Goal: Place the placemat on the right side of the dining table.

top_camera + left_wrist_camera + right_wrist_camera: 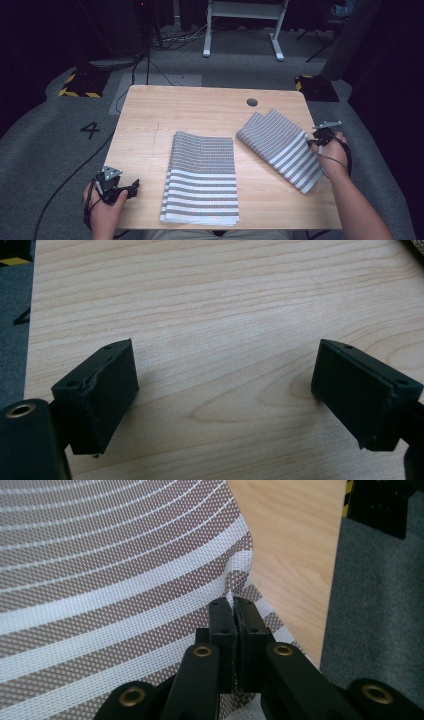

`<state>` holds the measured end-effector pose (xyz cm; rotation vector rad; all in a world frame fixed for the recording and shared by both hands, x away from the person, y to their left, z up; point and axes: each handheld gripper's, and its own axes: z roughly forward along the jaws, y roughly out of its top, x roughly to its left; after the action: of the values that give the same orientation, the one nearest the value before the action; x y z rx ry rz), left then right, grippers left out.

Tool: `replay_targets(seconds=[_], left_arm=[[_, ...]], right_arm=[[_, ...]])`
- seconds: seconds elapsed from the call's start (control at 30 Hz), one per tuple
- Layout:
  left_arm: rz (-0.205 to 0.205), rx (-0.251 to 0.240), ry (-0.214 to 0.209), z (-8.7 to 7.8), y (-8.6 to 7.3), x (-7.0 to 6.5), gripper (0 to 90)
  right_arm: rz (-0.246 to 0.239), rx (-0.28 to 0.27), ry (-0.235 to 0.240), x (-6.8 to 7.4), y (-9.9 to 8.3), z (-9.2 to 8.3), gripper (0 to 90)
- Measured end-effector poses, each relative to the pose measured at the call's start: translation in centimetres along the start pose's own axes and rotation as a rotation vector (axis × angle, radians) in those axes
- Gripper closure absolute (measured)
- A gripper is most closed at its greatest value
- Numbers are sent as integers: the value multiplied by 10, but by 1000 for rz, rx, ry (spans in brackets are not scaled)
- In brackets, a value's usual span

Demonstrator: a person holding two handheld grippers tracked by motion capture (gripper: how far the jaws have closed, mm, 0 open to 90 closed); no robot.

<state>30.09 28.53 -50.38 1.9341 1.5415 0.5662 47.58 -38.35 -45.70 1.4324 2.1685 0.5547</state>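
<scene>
Two grey-and-white striped mesh placemats lie on the wooden table [200, 110]. One placemat [202, 177] lies flat at the front centre. The other placemat [280, 147] lies askew at the right. My right gripper [314, 141] is at its right edge, shut on that edge. In the right gripper view the jaws pinch a raised fold of the striped mat [125, 570], with my right gripper [233, 600] closed tight on it. My left gripper [131, 189] rests at the table's front left corner, open. Its wide-apart jaws hold nothing in the left gripper view, where my left gripper [225, 385] frames bare wood.
A round cable hole [252, 102] sits in the table near the back right. Grey carpet surrounds the table, with a white desk frame [245, 25] behind and yellow-black striped blocks [80, 85] on the floor. Bare wood lies between the mats and the back edge.
</scene>
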Motion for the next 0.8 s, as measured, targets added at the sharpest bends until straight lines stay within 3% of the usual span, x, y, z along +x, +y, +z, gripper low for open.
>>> replay_targets(seconds=[0.17, 0.33, 0.57, 0.8], left_arm=[[0, 1, 0, 0, 0, 0, 116], [0, 0, 0, 0, 0, 0, 116], [0, 3, -1, 1, 1, 0, 107], [-5, -2, -3, 2, 1, -1, 101]], right_arm=[[1, -69, 29, 4, 5, -20, 882], [-44, -138, 64, 18, 13, -52, 883], [-105, -214, 155, 52, 20, -92, 883], [-193, -251, 263, 91, 12, -113, 882]])
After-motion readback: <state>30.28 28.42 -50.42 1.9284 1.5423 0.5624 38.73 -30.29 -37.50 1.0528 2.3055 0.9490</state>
